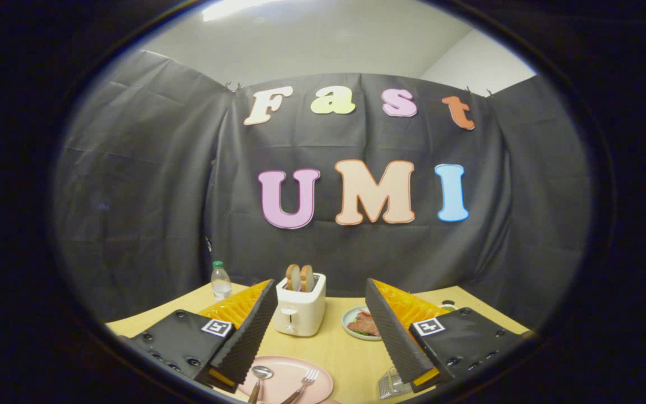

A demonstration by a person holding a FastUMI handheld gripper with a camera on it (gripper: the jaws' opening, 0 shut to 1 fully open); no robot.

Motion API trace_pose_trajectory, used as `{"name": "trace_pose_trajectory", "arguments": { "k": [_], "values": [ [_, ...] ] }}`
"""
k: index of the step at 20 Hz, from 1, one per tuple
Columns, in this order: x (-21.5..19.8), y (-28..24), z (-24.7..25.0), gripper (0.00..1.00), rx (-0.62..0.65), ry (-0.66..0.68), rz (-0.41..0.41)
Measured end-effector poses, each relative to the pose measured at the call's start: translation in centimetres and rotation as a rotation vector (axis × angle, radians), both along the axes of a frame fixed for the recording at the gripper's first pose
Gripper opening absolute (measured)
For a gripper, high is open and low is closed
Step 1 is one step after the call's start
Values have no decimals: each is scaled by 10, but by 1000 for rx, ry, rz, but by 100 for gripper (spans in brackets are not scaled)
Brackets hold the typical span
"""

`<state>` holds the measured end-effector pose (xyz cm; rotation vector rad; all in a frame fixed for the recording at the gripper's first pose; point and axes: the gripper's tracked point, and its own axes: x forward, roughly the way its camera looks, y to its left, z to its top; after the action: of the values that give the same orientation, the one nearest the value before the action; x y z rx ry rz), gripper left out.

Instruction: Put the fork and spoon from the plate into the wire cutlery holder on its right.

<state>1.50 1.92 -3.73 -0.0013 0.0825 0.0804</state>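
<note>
Black cloth walled the booth on three sides, with a pale ceiling above and a light-wood table [334, 348] below.

Gripper [322, 294]: held above the near part of the table, looking level toward the back wall; its two fingers stood wide apart, angled outward, gripping nothing. The left finger's tip [270, 289] reached up beside the toaster; the right finger's tip [370, 286] rose beside the small dish.

Plate [286, 373]: pink, round, lying on the table low between the fingers and nearer the left one.

Spoon [260, 375]: on the plate's left part, bowl pointing away, just beside the left finger.

Fork [303, 381]: on the plate to the right of the spoon, tines pointing away, apart from the spoon.

Wire cutlery holder [391, 384]: to the right of the plate, partly hidden under the right finger; its contents could not be told.

Toaster [299, 308]: white, upright, beyond the plate and between the fingers, with two slices of toast [299, 277] standing in its slots.

Small dish [356, 325]: right of the toaster, carrying reddish food with some green, partly behind the right finger.

Water bottle [221, 280]: clear with a green cap, upright at the far left of the table near the cloth.
</note>
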Motion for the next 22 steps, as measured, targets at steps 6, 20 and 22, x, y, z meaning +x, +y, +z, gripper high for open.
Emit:
{"name": "trace_pose_trajectory", "arguments": {
  "k": [6, 20, 22],
  "values": [
    [-3, 15, -61, 100, -49, 141, 62],
    [-42, 29, -216, 100, -114, 550, 137],
    [-48, 28, -236, 100, -123, 611, 135]
  ]
}}
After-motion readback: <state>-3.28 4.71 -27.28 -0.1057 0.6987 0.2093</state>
